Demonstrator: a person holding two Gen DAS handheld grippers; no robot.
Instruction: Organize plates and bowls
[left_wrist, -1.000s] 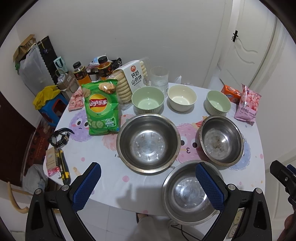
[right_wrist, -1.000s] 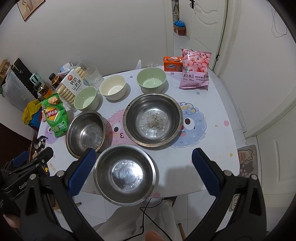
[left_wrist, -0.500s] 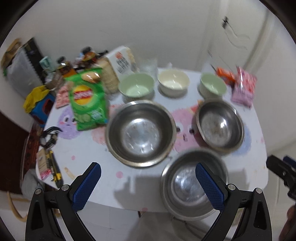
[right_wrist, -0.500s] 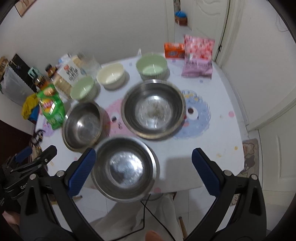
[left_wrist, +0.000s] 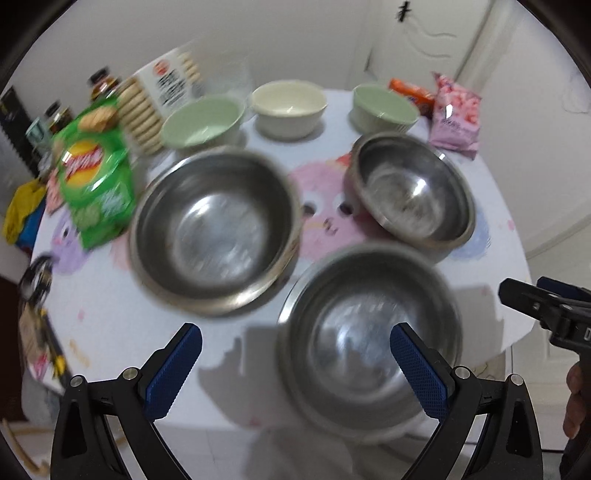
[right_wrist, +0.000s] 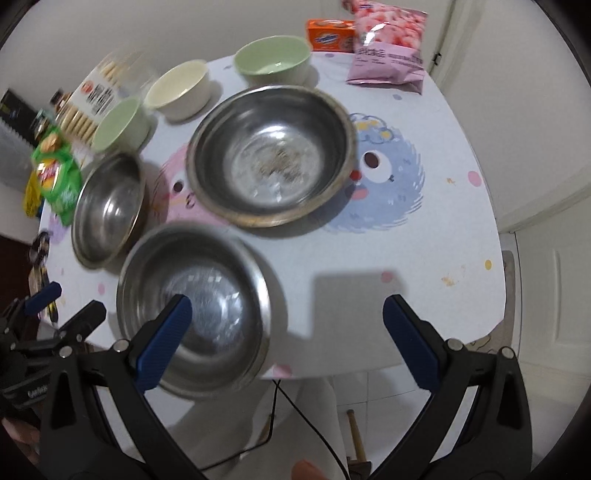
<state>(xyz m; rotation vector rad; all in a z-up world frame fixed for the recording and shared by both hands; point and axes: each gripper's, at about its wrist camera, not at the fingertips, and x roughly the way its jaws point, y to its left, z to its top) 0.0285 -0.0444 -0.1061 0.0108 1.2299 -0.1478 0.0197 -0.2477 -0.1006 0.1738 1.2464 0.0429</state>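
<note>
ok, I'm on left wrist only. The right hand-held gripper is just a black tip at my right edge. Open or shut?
Observer: Open. The right hand-held gripper has its jaws wide apart with nothing between them.
Operator: Steel bowl at my upper right is blurred. Clean?
Observer: No. The right wrist view shows dark specks in the bottom of that far steel bowl.
Operator: Anything under the near table edge?
Observer: A black cable hangs below the table there.

Nearest steel bowl (left_wrist: 369, 343) motion-blurred, chip bag (left_wrist: 94, 184) print unreadable, bottles (left_wrist: 59, 114) smeared at left edge
</note>
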